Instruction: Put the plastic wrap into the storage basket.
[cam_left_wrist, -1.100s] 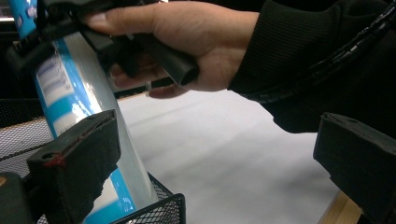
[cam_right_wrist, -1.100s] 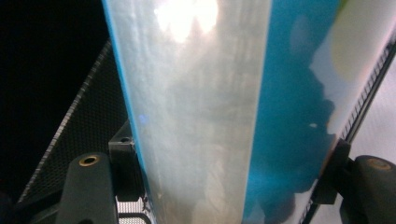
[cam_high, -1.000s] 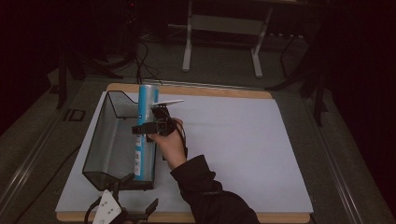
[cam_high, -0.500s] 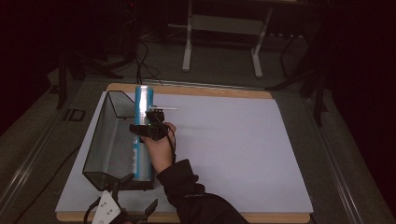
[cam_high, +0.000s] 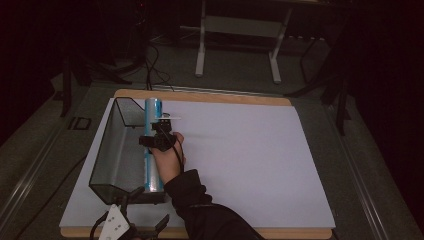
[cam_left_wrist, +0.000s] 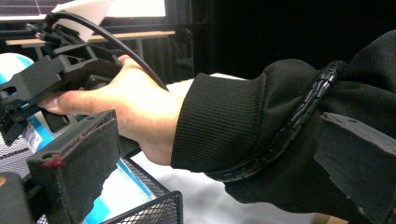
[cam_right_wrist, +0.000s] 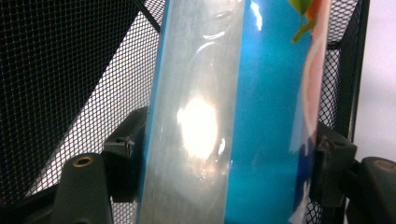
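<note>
A long blue and silver tube (cam_high: 151, 111) lies lengthwise along the right side of a black mesh basket (cam_high: 112, 150) at the table's left. My right gripper (cam_high: 156, 135) is held by a hand over the basket's right wall and is shut on the tube near its middle. In the right gripper view both jaws press the tube (cam_right_wrist: 233, 116) from either side, with mesh (cam_right_wrist: 70, 56) behind it. My left gripper (cam_high: 122, 227) lies at the table's front edge, open and holding nothing. Between its jaws, the left gripper view shows the person's black sleeve (cam_left_wrist: 219, 121), the tube's near end (cam_left_wrist: 116, 191) and the basket's corner (cam_left_wrist: 154, 210).
The white table top (cam_high: 250, 150) stretches wide to the right of the basket, with a wooden rim at front and back. Beyond the far edge stand a white metal frame (cam_high: 237, 30) and cables on the dark floor.
The right gripper has carried the tube slightly left and toward the person, bringing it down along the basket's right side. The left gripper has stayed put.
</note>
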